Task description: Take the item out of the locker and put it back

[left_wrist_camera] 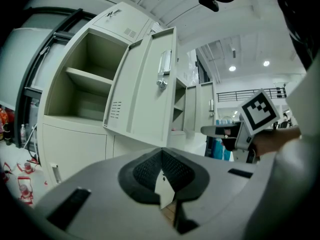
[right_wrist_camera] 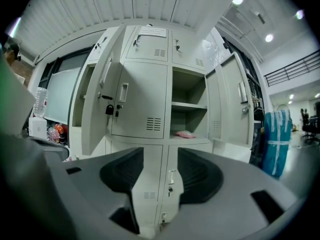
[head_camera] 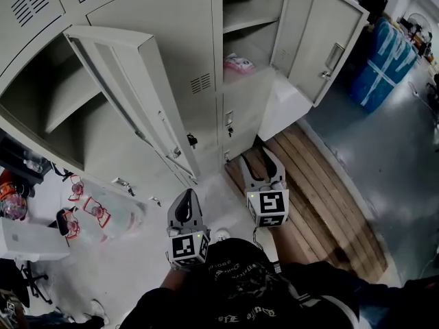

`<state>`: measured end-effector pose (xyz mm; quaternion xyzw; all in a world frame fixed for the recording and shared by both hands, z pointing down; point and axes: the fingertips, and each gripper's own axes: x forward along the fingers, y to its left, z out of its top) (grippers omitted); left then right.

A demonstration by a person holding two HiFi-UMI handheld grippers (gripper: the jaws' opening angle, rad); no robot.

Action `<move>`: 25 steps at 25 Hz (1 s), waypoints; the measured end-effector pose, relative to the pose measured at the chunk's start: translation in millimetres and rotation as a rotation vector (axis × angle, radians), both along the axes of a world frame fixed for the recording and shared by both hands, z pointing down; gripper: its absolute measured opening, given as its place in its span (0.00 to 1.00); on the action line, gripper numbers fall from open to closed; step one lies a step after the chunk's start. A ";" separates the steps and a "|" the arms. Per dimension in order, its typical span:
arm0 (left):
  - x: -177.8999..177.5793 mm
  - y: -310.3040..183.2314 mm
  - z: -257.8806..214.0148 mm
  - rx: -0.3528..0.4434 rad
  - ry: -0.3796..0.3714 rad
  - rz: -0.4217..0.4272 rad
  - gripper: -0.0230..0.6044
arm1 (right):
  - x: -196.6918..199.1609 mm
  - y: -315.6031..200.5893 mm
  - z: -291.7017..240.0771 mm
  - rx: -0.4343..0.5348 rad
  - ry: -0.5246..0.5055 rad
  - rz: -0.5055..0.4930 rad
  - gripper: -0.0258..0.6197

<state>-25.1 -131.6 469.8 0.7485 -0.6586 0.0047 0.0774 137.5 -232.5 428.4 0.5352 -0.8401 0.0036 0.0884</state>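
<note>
Here, my right gripper [head_camera: 264, 162] holds its jaws spread with nothing between them. My left gripper [head_camera: 186, 199] has its jaws pressed together on nothing. Both hang well short of the pale grey steel locker bank [head_camera: 171, 40]. The task's thing, a small pink packet [right_wrist_camera: 185, 134], lies on the floor of the open compartment at 12 o'clock in the head view. In the right gripper view it sits just past 12 o'clock, above the gap between the jaws. I judge the small pink packet to be light, soft and somewhat slippery, so it is likely to crumple rather than break. A gentle pinch across its near edge, with the jaws level with the compartment floor, should suit it. What the packet holds is too small to make out, and its far side is out of sight. In the left gripper view the swung-out grey door [left_wrist_camera: 145, 84] at 11 o'clock hides the packet's compartment. The second open compartment [head_camera: 62, 108], at 9 o'clock in the head view, looks bare, though its door covers part of it.
</note>
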 end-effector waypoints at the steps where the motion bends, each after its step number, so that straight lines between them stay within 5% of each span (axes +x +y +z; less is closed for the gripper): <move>1: 0.8 -0.1 0.1 0.000 -0.009 0.005 0.05 | -0.6 4.7 4.4 -0.009 0.002 -0.001 0.37; 20: 21.2 -5.9 6.2 0.001 -0.049 0.083 0.05 | -14.1 58.7 39.1 -0.095 -0.035 -0.046 0.37; 23: 23.2 -7.5 5.5 0.012 -0.070 0.088 0.05 | -18.4 59.6 38.4 -0.110 -0.059 -0.081 0.27; 25: 27.4 -8.3 4.7 0.019 -0.082 0.098 0.05 | -16.2 59.3 44.3 -0.104 -0.035 -0.083 0.12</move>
